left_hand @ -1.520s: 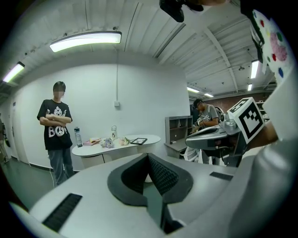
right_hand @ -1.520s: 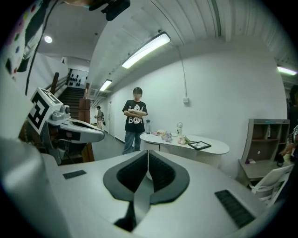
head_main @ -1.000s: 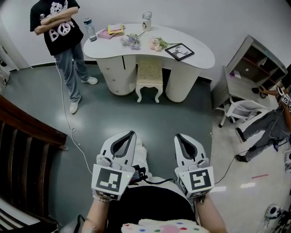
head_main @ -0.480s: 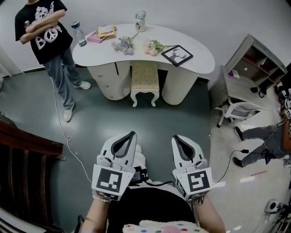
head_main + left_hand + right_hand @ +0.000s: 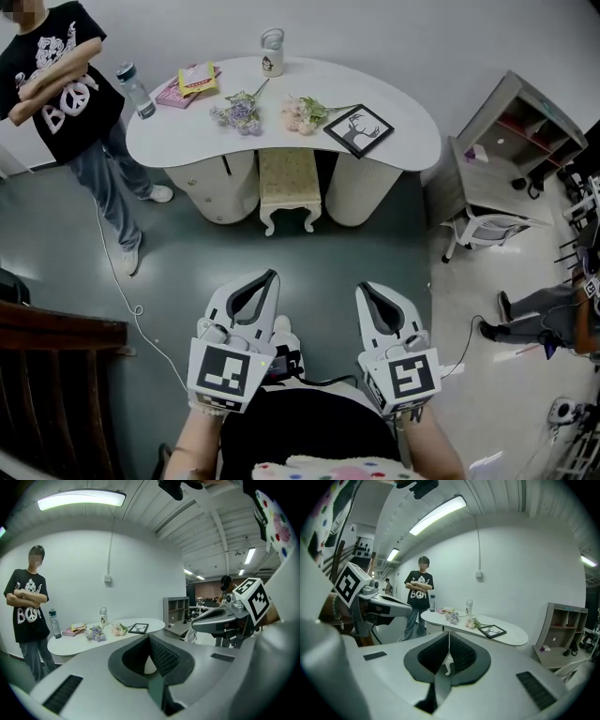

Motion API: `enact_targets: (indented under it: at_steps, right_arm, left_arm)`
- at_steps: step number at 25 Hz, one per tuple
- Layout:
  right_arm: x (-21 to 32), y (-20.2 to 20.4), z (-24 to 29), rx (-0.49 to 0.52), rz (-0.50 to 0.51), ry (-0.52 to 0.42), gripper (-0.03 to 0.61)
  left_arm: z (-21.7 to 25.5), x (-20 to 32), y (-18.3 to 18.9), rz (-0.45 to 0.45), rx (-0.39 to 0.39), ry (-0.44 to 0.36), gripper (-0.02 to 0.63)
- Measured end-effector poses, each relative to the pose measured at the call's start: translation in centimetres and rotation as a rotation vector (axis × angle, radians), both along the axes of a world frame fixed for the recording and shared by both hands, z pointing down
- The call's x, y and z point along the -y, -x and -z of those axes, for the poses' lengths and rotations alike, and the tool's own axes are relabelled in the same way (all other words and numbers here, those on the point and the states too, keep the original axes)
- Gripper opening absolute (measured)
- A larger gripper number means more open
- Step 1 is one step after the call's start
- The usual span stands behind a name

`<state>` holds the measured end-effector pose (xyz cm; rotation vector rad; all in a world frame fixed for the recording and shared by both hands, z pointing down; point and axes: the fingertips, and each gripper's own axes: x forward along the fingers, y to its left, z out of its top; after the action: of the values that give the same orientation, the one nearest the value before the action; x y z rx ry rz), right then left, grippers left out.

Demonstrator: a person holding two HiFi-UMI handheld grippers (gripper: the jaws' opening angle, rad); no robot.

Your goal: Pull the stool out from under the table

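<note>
A cream stool [image 5: 289, 180] with a patterned seat and curved white legs stands pushed halfway under the white kidney-shaped table [image 5: 394, 150] at the top middle of the head view. My left gripper [image 5: 266, 278] and right gripper [image 5: 366, 290] are held side by side near my body, well short of the stool. Both are shut with nothing between their jaws. In the left gripper view the table [image 5: 154, 622] lies ahead and the right gripper [image 5: 220, 618] shows to the right. In the right gripper view the table [image 5: 513, 638] lies ahead; the stool is mostly hidden behind my own jaws.
A person [image 5: 66, 94] in a black T-shirt stands left of the table, with a cable [image 5: 117, 281] trailing over the floor. On the table are a bottle [image 5: 134, 89], a mug [image 5: 271, 52], flowers [image 5: 234, 112] and a picture frame [image 5: 358, 129]. A shelf unit [image 5: 525, 122] stands right, dark wooden furniture [image 5: 56, 375] at left.
The view has shifted: the table and stool now sit further left and a little nearer. The standing person has slid toward the left edge. Both grippers stay shut in the same place.
</note>
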<state>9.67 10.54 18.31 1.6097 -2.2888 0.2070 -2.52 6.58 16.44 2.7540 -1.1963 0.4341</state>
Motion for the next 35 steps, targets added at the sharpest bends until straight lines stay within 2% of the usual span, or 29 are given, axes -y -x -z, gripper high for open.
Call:
enact_targets:
  at_steps: [15, 26, 30, 35]
  right_arm:
    - [10.8, 2.5, -0.6, -0.004, -0.026, 0.021, 0.035]
    - [13.4, 3.1, -2.1, -0.003, -0.014, 0.078, 0.035]
    - [13.6, 2.6, -3.5, 0.014, -0.022, 0.116, 0.035]
    - [14.7, 2.4, -4.6, 0.008, 0.019, 0.135, 0.035]
  left_arm:
    - [-1.3, 10.5, 2.2, -0.021, 0.008, 0.03, 0.015]
    - [-3.0, 12.8, 3.2, -0.003, 0.018, 0.077, 0.015]
    - [-3.9, 13.5, 3.5, 0.024, 0.018, 0.094, 0.015]
    - [-4.8, 14.6, 4.0, 0.073, 0.024, 0.104, 0.015]
